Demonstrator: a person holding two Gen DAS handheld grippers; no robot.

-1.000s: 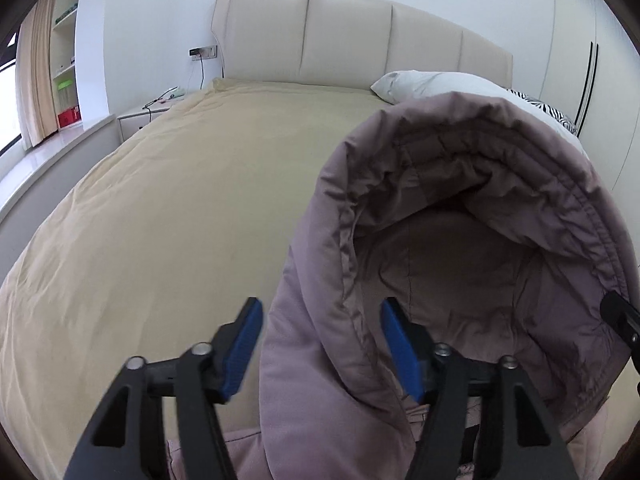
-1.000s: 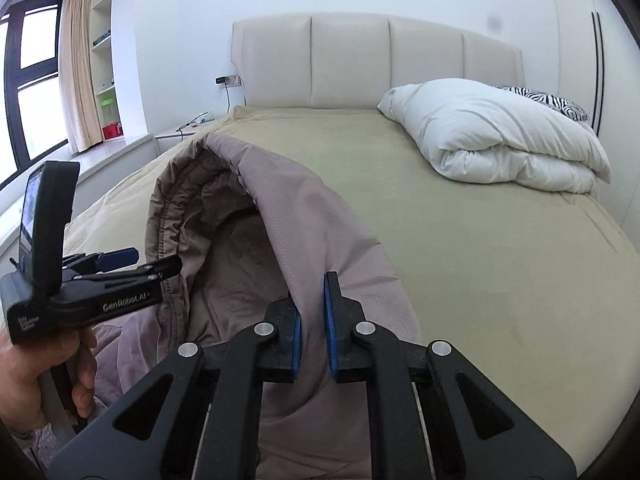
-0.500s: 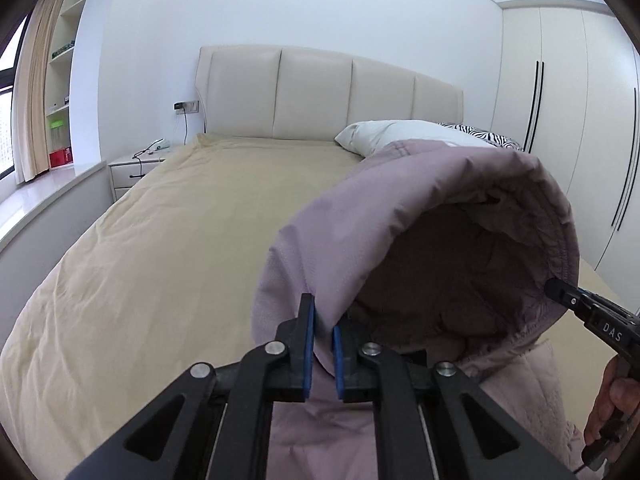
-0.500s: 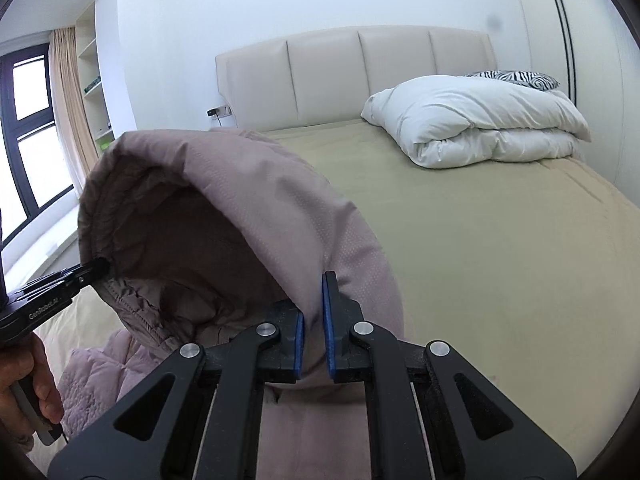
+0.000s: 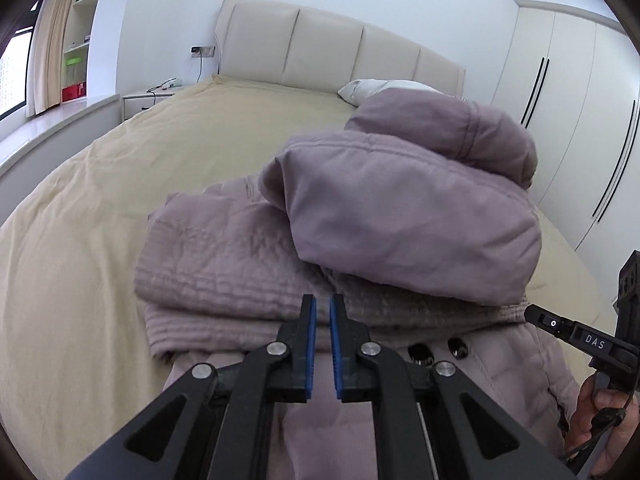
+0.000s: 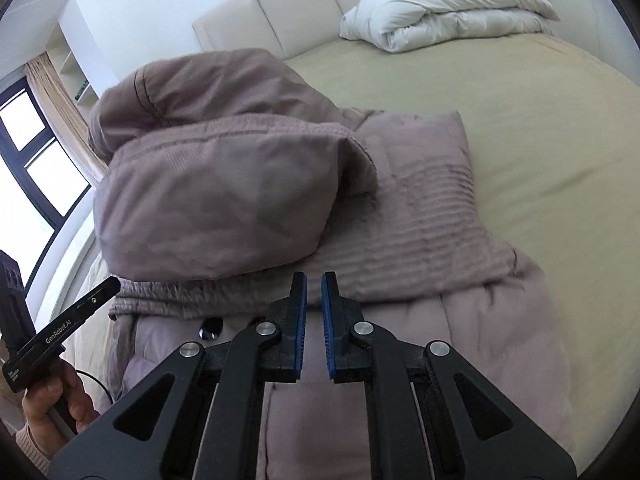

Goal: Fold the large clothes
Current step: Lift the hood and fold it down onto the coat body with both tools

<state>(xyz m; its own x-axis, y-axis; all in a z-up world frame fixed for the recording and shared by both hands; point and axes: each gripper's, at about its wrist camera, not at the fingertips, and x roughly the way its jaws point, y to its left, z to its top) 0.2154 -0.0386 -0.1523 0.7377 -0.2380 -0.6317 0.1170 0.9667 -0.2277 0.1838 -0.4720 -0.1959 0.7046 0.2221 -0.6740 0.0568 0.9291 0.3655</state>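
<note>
A mauve quilted hooded coat (image 5: 224, 264) lies on the beige bed (image 5: 100, 200). Its hood (image 5: 408, 216) is folded down over the coat's body and rests there; it also shows in the right wrist view (image 6: 216, 204). My left gripper (image 5: 321, 312) hovers just above the coat below the hood, its jaws nearly together with a narrow gap and nothing between them. My right gripper (image 6: 314, 292) hovers the same way, jaws nearly together and empty. Each gripper shows at the edge of the other's view: the right gripper (image 5: 560, 328) and the left gripper (image 6: 96, 300).
A folded white duvet (image 6: 448, 12) lies at the bed's far right by the padded headboard (image 5: 328, 52). A nightstand (image 5: 148, 100) and windowsill stand left of the bed. White wardrobes (image 5: 568, 92) line the right wall.
Both grippers were shut on the hood's rim and held it up. Now the hood lies folded down on the coat and both grippers have let go and pulled back.
</note>
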